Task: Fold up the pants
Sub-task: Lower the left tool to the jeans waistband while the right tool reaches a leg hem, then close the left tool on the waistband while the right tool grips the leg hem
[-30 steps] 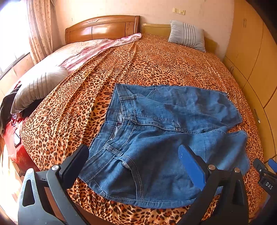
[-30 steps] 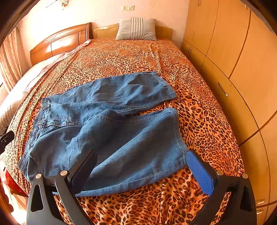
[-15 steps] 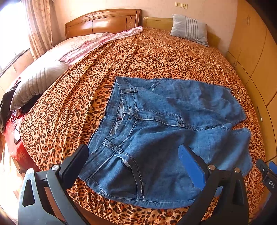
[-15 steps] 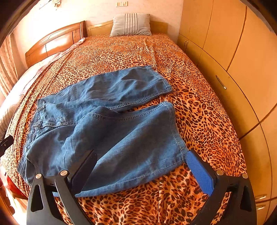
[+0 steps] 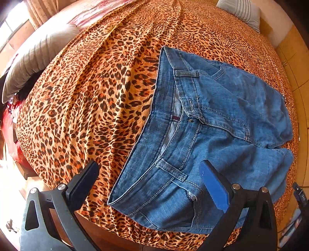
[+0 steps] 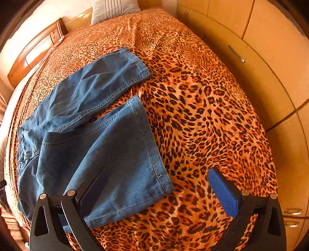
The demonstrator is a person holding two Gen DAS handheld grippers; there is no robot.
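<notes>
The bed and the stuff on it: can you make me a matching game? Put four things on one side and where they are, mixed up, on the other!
Things:
1. jeans
2. striped pillow
3. left gripper
4. right gripper

Places:
A. over the waistband corner
B. far end of the bed, by the headboard
C. spread flat on the leopard bedspread
D. over the near leg's hem corner

Pairs: 1-C, 2-B, 3-A, 4-D
</notes>
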